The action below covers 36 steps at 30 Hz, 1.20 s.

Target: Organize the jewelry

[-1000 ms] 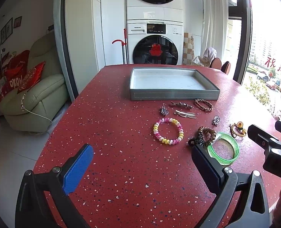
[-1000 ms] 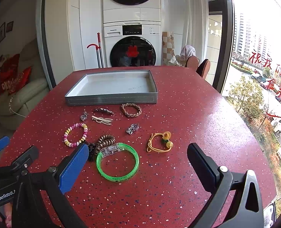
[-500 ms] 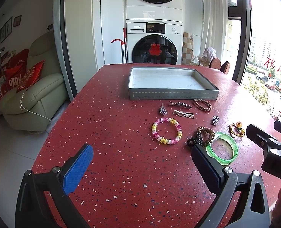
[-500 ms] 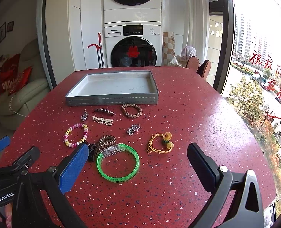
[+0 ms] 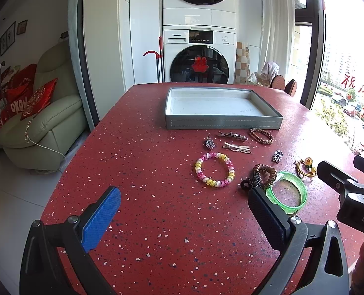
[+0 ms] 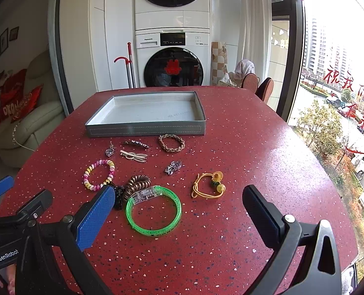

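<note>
An empty grey tray (image 5: 223,124) (image 6: 145,130) sits mid-table. In front of it lie a brown braided bracelet (image 6: 171,143), a dark hair clip (image 6: 135,144), a pale hair clip (image 6: 133,156), two small silver charms, a pink-and-yellow spiral bracelet (image 5: 214,170) (image 6: 98,174), a brown coil hair tie (image 6: 135,184), a green bangle (image 6: 153,210) (image 5: 289,195) and an orange hair tie (image 6: 207,184). My left gripper (image 5: 182,209) is open above bare table, left of the jewelry. My right gripper (image 6: 179,205) is open, the green bangle between its fingers in view.
The red speckled table (image 5: 157,147) ends at a rounded edge on the left, with a green sofa (image 5: 44,127) beyond. Washing machines (image 6: 172,59) stand behind the table. Two chairs (image 6: 258,86) are at the far right by the window.
Both views have shifted slightly; the jewelry sits a little nearer to both grippers. Nothing was picked up or moved on the table.
</note>
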Each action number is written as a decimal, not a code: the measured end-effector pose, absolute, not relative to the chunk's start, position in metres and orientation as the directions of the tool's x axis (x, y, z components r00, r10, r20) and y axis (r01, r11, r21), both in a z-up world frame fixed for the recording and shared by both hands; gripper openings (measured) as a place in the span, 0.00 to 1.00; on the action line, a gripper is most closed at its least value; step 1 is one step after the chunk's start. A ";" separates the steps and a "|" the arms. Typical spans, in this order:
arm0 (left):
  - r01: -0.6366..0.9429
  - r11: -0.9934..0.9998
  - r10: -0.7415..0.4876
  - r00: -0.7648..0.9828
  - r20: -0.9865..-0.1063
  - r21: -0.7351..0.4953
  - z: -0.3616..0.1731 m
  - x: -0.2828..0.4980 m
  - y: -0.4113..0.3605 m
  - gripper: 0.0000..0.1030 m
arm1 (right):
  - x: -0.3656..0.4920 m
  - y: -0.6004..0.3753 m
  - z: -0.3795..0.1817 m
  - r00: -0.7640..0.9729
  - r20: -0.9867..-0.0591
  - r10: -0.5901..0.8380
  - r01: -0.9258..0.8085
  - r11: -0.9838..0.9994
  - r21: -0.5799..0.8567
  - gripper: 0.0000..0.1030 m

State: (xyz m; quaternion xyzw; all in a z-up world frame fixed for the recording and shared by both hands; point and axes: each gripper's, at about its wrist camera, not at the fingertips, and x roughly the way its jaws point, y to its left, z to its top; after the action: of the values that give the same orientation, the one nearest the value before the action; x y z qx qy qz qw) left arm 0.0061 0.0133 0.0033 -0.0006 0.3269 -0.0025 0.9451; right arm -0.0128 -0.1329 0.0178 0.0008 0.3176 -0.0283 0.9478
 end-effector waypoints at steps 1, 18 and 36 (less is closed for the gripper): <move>0.004 1.000 -0.005 0.786 -0.618 -0.003 0.003 0.006 0.013 1.00 | -0.013 -0.133 0.018 0.797 -0.602 -0.053 0.054 0.998 -0.016 1.00; 0.007 1.000 -0.007 0.786 -0.618 -0.002 0.003 0.005 0.009 1.00 | -0.013 -0.133 0.018 0.798 -0.600 -0.053 0.054 0.998 -0.018 1.00; 0.007 1.000 -0.007 0.787 -0.617 -0.002 0.003 0.005 0.013 1.00 | -0.014 -0.133 0.018 0.799 -0.600 -0.051 0.052 0.999 -0.015 1.00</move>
State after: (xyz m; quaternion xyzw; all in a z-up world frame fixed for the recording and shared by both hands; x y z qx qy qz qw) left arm 0.0053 0.0126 0.0032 0.0001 0.3262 -0.0037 0.9453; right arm -0.0138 -0.1328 0.0179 0.0013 0.3162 -0.0271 0.9483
